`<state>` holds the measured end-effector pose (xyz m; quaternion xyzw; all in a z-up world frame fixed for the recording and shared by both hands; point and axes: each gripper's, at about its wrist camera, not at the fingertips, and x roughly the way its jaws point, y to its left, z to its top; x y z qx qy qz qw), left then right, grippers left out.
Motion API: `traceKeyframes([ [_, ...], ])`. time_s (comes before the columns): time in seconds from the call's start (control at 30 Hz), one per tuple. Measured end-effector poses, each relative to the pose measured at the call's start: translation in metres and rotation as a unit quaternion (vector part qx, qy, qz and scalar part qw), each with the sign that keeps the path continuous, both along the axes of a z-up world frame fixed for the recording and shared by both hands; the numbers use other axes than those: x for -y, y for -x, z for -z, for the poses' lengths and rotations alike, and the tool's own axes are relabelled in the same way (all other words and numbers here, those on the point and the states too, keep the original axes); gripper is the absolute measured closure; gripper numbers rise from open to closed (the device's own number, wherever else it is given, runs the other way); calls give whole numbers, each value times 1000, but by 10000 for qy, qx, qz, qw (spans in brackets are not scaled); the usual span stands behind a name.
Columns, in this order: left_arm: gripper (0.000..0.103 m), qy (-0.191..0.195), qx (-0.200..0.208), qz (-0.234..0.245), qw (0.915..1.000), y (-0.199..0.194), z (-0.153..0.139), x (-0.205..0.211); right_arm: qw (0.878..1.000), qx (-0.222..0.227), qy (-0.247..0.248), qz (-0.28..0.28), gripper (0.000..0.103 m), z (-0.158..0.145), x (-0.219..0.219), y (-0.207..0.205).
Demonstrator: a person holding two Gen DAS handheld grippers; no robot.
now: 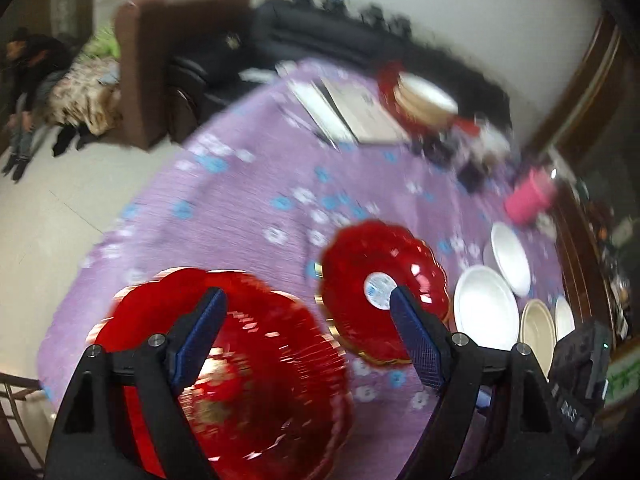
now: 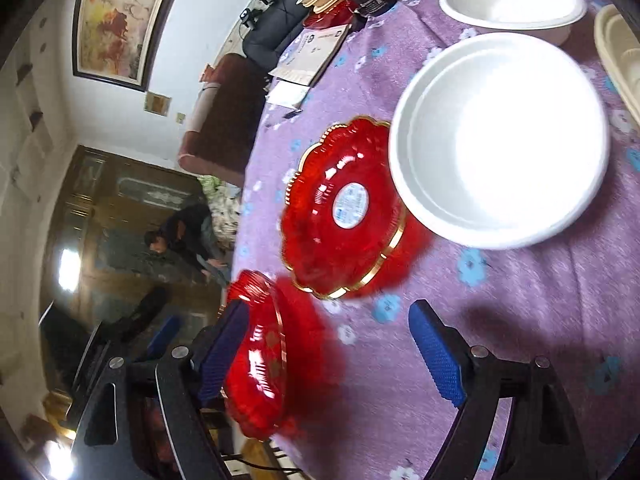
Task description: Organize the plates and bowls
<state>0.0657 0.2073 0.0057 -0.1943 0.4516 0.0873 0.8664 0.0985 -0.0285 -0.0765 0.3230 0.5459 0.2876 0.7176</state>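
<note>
With both tools seen open and empty, the near red plate is found directly beneath the left tool, the right tool beside it.

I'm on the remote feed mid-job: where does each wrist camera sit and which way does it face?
Left wrist: on the left gripper, angled down across the purple tablecloth; open blue-padded fingers show.
Right wrist: on the right gripper, tilted down at the white bowl; open fingers show.
Shared: the stickered red plate, the nearer red plate.
</note>
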Motion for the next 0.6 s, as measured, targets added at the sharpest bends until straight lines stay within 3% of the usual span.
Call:
traceKeyframes([
  [0.23, 19, 309, -624, 371, 9969, -43, 33, 22, 9998, -97, -89, 119, 19, 6, -1, -21],
  [0.43, 19, 680, -870, 267, 9935, -60, 52, 14, 9995, -155, -95, 266, 19, 15, 4, -34],
  [0.5, 21, 812, -942, 270, 9919, -64, 58, 10, 9992, -184, -132, 328, 24, 19, 7, -40],
  [0.53, 24, 843, -998, 262, 9911, -67, 62, 9, 9992, -197, -153, 327, 26, 22, 9, -42],
  [0.6, 43, 790, -1116, 359, 9900, -72, 67, 9, 9992, -241, -113, 283, 39, 26, 7, -48],
])
